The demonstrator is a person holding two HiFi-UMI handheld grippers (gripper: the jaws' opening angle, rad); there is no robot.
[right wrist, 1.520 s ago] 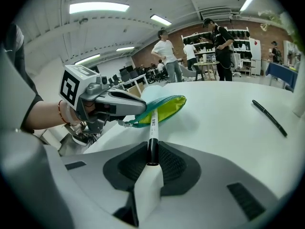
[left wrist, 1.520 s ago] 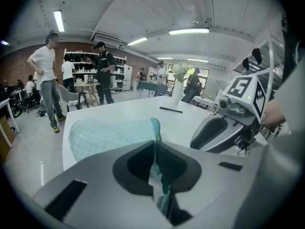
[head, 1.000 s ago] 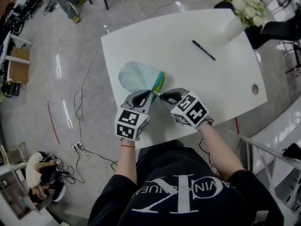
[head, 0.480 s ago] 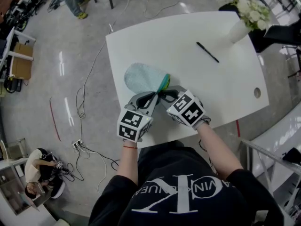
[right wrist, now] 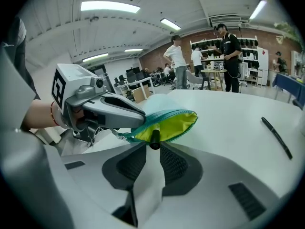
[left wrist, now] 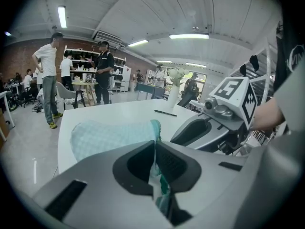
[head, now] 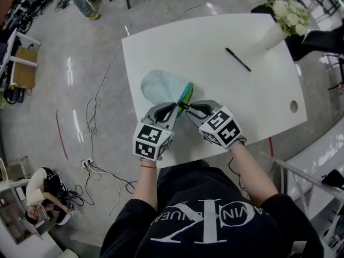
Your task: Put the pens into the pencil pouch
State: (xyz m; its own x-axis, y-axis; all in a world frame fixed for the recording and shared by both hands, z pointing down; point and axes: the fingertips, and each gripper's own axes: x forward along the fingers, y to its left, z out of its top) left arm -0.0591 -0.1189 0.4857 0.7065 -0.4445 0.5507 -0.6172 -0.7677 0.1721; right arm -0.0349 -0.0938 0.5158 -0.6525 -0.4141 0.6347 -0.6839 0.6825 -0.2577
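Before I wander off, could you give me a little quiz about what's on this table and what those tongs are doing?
1. True or false: a black pen lies loose on the white table, away from both hands.
2. Which tongs pinch the edge of the pale green pouch? A left, B right, C neither.
3. What colour is the pouch's lining?
Key: 1 true. 2 A: the left tongs are shut on the pouch. 3 yellow. The right tongs have just been opening, with the end of a second pen between them at the pouch's mouth.
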